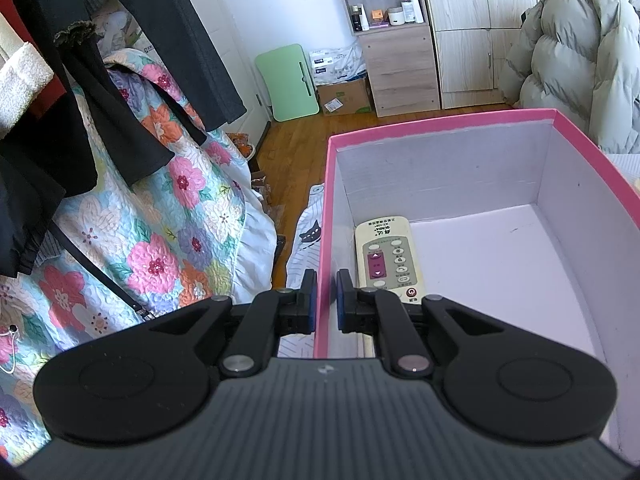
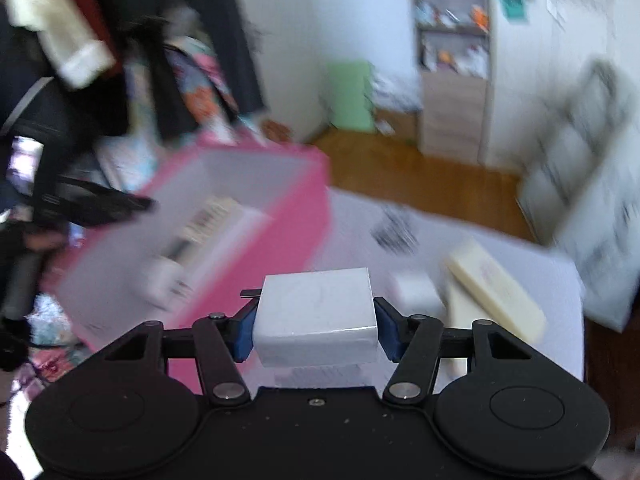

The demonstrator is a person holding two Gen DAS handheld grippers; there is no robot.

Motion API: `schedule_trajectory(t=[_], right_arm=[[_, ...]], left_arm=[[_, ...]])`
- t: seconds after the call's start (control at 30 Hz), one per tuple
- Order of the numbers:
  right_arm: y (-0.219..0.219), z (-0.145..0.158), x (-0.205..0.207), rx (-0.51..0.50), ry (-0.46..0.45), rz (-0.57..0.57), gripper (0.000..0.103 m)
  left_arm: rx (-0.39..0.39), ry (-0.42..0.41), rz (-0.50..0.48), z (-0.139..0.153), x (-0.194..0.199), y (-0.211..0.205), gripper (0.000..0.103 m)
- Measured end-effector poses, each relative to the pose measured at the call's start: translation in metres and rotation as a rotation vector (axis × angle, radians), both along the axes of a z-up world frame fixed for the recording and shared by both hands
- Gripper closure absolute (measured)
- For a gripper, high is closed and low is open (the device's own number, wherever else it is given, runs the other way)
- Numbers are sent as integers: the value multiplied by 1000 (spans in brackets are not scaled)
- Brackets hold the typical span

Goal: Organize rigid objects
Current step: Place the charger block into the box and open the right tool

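A pink box [image 1: 440,124] with white inner walls stands open on the bed. My left gripper [image 1: 326,284] is shut on its left wall, one blue pad on each side. A cream remote control [image 1: 386,256] lies inside along that wall. In the blurred right wrist view, my right gripper [image 2: 316,314] is shut on a white square box [image 2: 316,296], held above the sheet to the right of the pink box [image 2: 308,208]. A cream remote [image 2: 496,292] and a small white block [image 2: 416,292] lie on the sheet further right.
Dark clothes [image 1: 80,80] hang over a floral quilt [image 1: 160,220] on the left. Beyond the bed are a wooden floor [image 1: 300,140], a green folding board [image 1: 286,80], a cardboard box [image 1: 344,98], a shelf cabinet [image 1: 400,60] and a pale puffer jacket [image 1: 580,48].
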State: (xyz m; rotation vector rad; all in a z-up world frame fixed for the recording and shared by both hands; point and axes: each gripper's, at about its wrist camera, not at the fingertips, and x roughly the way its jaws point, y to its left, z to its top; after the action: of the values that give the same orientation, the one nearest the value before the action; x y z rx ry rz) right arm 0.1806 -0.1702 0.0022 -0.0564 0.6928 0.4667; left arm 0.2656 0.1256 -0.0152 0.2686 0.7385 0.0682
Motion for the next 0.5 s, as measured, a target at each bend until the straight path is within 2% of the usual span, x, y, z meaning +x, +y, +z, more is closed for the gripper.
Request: schedule_trajectory(t=[0.07,0.13,0.33,0.5], right_arm=[[29,9,-1,-48,-59,72,39],[52,10,5,-57,-61,136,39],[116,-14,37,-146,10,297,39],[154,-43,60,-340,97,427,39]], left_arm=[[1,0,3,0,0,0,94],[2,-1,3,0,0,-1,94],[-7,-1,1,2,1,1,95],[-5,-9,2,3,-2,1,95]])
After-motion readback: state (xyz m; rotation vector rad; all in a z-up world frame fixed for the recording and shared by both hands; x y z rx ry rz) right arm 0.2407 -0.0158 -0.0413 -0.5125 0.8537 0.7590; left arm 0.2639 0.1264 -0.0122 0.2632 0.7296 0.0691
